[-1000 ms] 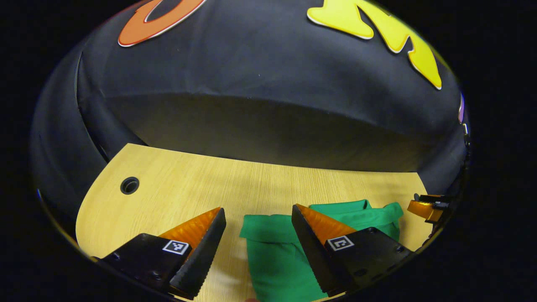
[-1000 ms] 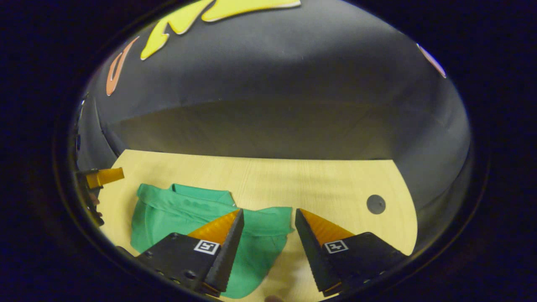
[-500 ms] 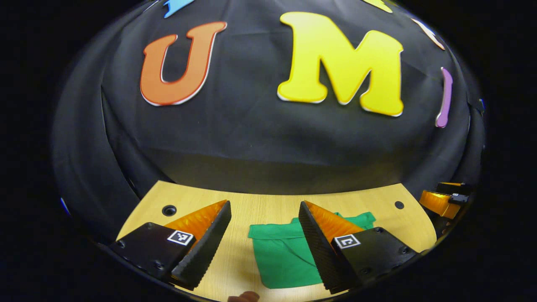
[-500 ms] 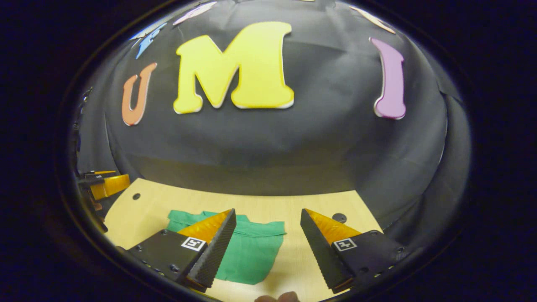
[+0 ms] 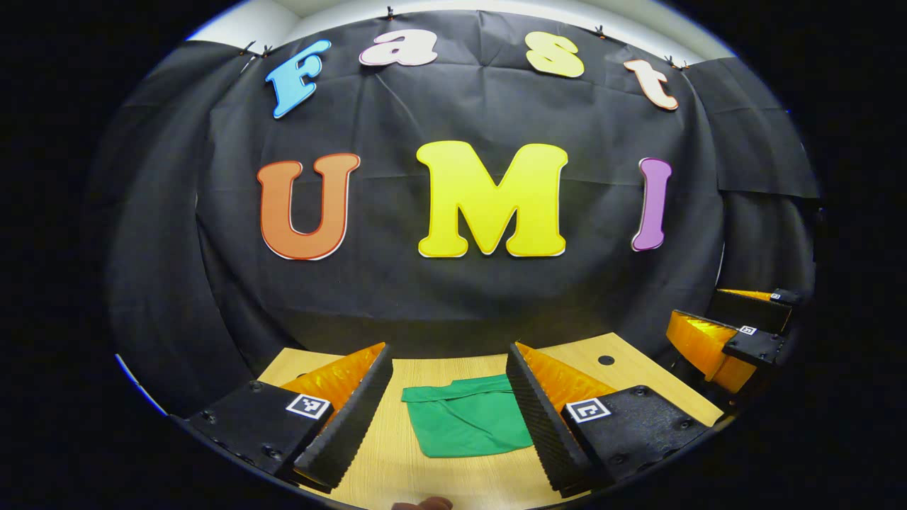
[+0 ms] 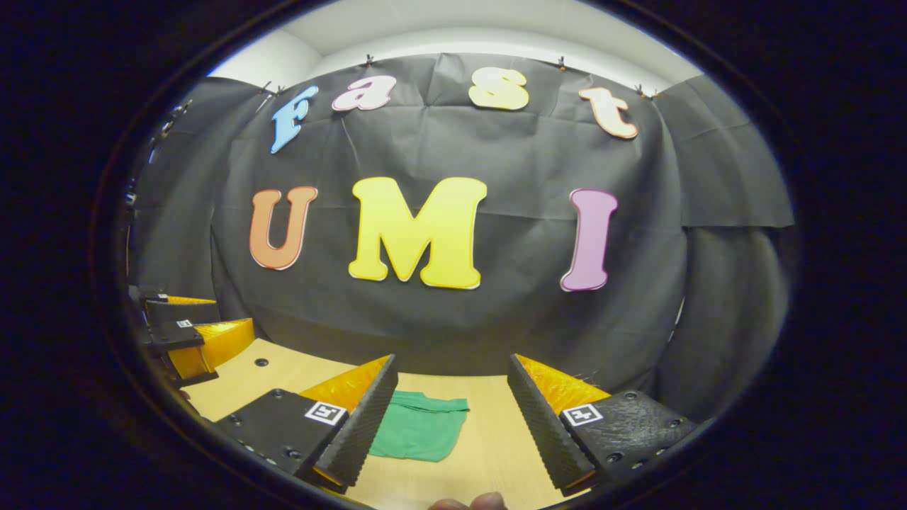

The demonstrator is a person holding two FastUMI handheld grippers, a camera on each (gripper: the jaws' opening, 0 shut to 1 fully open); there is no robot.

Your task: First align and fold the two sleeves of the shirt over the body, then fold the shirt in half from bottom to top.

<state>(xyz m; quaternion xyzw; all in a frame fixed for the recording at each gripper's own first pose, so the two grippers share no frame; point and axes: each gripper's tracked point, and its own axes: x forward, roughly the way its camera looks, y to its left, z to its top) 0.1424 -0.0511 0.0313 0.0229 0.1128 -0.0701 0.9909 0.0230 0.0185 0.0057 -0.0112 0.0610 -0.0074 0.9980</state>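
Now the green shirt (image 5: 468,425) lies folded into a compact bundle on the wooden table (image 5: 623,368), apparently with its collar edge toward the wall. Above and well back from it, the left gripper (image 5: 448,416) hangs with its fingers spread wide and empty. Likewise the right gripper (image 6: 452,425) gapes apart, gripping nothing.

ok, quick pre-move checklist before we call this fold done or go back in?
1. Left tool open, holding nothing: ok.
2. Right tool open, holding nothing: ok.
3. Shirt lies as a compact folded packet on the table: ok.
4. Both tools lifted off the shirt: ok.
5. Sleeves tucked inside the fold: cannot tell.
6. Edges aligned: cannot tell; the near edge looks slightly uneven.
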